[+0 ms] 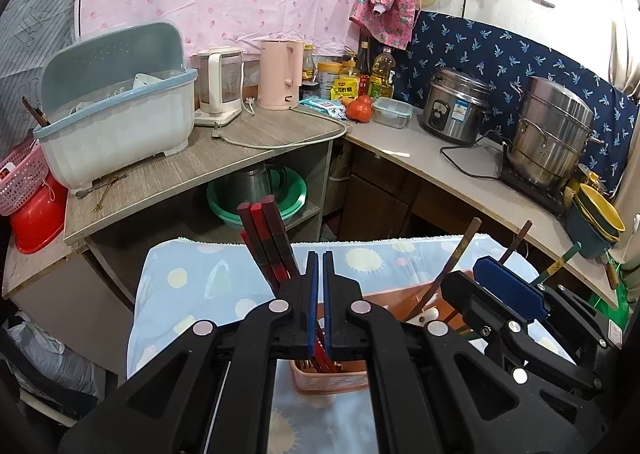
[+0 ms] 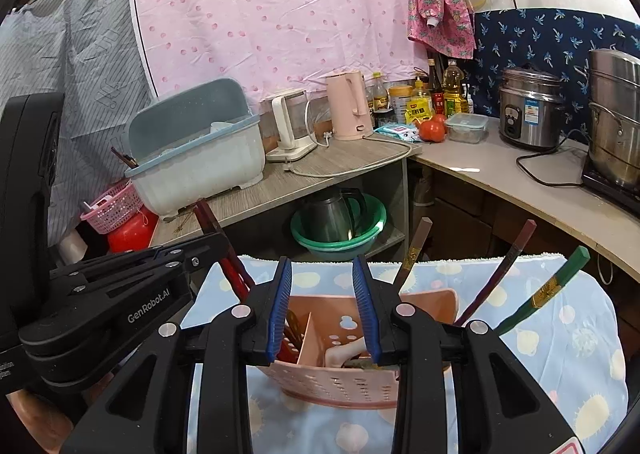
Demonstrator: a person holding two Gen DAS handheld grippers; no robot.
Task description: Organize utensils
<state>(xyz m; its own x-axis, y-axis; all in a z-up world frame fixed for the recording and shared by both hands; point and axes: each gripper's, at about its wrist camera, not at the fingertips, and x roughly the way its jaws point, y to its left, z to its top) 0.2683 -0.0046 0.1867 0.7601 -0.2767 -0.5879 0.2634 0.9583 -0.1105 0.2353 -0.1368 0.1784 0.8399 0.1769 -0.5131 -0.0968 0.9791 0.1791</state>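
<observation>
red lacquered chopsticks (image 1: 266,238) stood pinched in the left tool (image 1: 321,282), steadied upright in the pink slotted plastic caddy (image 2: 332,382); the right tool (image 2: 326,294) hung spread above.

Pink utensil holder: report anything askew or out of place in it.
The pink utensil holder sits upright on the sun-print cloth. Its chopsticks splay unevenly: red chopsticks lean left by the left gripper, while a green chopstick and brown ones lean right. Nothing spilled.
</observation>
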